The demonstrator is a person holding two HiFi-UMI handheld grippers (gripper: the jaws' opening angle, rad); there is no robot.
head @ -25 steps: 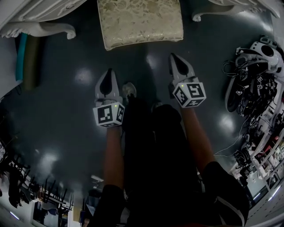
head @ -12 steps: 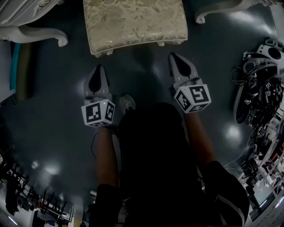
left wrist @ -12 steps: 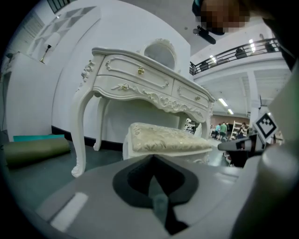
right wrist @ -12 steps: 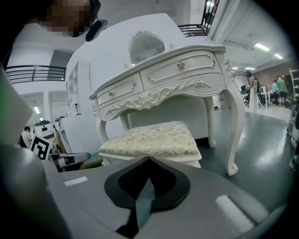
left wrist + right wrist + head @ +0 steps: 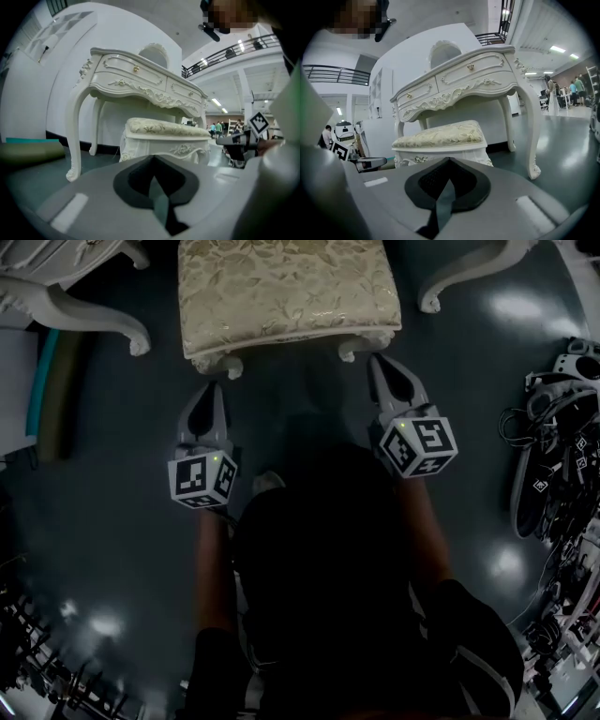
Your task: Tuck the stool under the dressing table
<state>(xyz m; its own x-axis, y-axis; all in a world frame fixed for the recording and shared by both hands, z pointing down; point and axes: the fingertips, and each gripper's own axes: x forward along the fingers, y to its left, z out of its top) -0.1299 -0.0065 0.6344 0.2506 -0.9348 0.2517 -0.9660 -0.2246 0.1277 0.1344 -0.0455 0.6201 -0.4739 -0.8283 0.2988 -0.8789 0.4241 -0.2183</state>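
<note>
The dark, glossy floor (image 5: 112,521) spreads all round the stool (image 5: 281,292). The white carved dressing table (image 5: 140,82) stands over and behind the stool, with one curved front leg on each side of it. The stool sits between those two legs. It has a pale, leaf-patterned cushion on a white carved frame. Its near edge and two front feet stand out toward me, nearer than the table legs.

My dark-clothed legs (image 5: 328,568) are just on the near side of the stool. A heap of cables and black-and-white gear (image 5: 562,456) lies well off to the stool's right. A teal and olive roll (image 5: 52,381) lies on the floor to the stool's left, beyond the table leg.

My left gripper (image 5: 211,388) points at the stool's near left foot with its jaws pressed together and nothing between them. My right gripper (image 5: 380,362) is just beside the near right foot, jaws likewise together and empty. I cannot tell whether either tip touches the stool.
</note>
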